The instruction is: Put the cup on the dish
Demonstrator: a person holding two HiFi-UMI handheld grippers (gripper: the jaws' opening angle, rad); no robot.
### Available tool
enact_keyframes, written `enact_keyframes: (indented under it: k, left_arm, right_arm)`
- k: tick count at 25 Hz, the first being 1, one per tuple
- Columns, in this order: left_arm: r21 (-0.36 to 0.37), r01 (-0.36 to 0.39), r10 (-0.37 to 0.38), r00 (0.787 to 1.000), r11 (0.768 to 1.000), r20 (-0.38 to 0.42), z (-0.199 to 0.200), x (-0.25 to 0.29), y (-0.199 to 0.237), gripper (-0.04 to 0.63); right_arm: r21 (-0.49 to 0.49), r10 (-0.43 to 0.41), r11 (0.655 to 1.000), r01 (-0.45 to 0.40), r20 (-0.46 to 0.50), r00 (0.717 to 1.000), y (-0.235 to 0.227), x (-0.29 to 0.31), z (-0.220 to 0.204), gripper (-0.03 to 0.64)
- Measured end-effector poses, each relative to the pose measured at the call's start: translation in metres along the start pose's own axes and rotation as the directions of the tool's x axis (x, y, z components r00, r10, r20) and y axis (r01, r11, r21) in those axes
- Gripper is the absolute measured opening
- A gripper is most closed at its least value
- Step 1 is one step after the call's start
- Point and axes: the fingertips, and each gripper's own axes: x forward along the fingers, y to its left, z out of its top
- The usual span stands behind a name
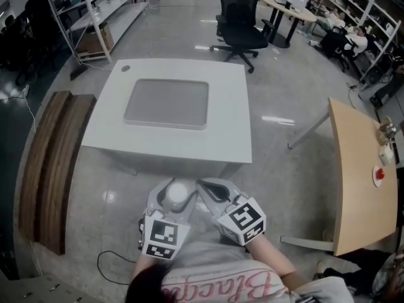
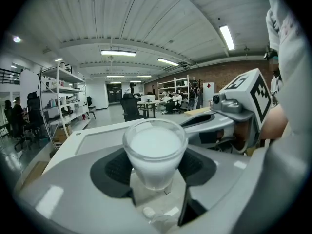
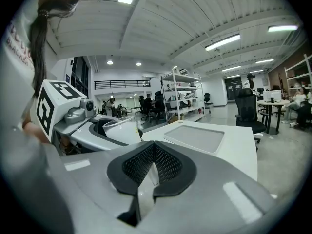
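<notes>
A white cup (image 2: 155, 152) stands upright between the black pads of my left gripper (image 1: 178, 193), which is shut on the cup (image 1: 177, 192); in the right gripper view the cup (image 3: 123, 130) shows at the left. My right gripper (image 1: 205, 185) is just to the right of it, shut with nothing in it, its pads (image 3: 168, 165) touching. Both are held close to the person's body, in front of the near edge of the white table (image 1: 224, 134). The dish, a grey rectangular tray (image 1: 168, 103), lies in the middle of the table and is also in the right gripper view (image 3: 195, 137).
A wooden bench (image 1: 52, 163) stands left of the table, a black office chair (image 1: 242, 24) beyond it, and a light wooden table (image 1: 360, 175) at the right. Shelving (image 1: 101, 8) runs along the far left.
</notes>
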Motion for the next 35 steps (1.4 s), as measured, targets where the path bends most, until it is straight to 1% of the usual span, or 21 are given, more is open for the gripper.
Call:
enact_keyframes:
  k: [3, 11, 17, 24, 28, 33, 35]
  left_arm:
    - [-0.006, 0.001, -0.001, 1.000, 1.000, 0.000, 0.002, 0.006, 0.006, 0.256]
    - [-0.024, 0.009, -0.009, 1.000, 1.000, -0.006, 0.007, 0.032, 0.032, 0.256]
    - [-0.029, 0.003, -0.003, 1.000, 1.000, -0.006, 0.015, 0.058, 0.060, 0.256]
    - [-0.023, -0.012, 0.012, 1.000, 1.000, 0.012, 0.035, 0.086, 0.096, 0.256]
    - [-0.031, -0.013, 0.013, 1.000, 0.999, 0.007, 0.033, 0.103, 0.113, 0.256]
    - [-0.003, -0.020, 0.020, 1.000, 1.000, -0.007, 0.032, 0.125, 0.134, 0.256]
    - [-0.002, -0.015, 0.014, 1.000, 1.000, -0.010, 0.031, 0.134, 0.143, 0.256]
  right_arm:
    - [-0.001, 0.004, 1.000, -0.004, 0.003, 1.000, -0.005, 0.005, 0.002, 0.002]
    - [-0.013, -0.001, 1.000, 0.001, -0.031, 1.000, -0.026, 0.025, 0.008, 0.002]
    - [-0.025, 0.006, 1.000, -0.007, -0.038, 0.999, -0.049, 0.051, 0.025, 0.002]
    - [-0.051, 0.024, 0.998, -0.026, -0.040, 0.999, -0.075, 0.084, 0.048, 0.002]
    - [-0.053, 0.026, 0.998, -0.028, -0.048, 0.999, -0.087, 0.102, 0.052, 0.002]
    - [-0.056, 0.017, 0.998, -0.021, -0.062, 0.998, -0.102, 0.122, 0.054, 0.002]
    - [-0.053, 0.015, 0.998, -0.019, -0.071, 0.997, -0.107, 0.130, 0.054, 0.002]
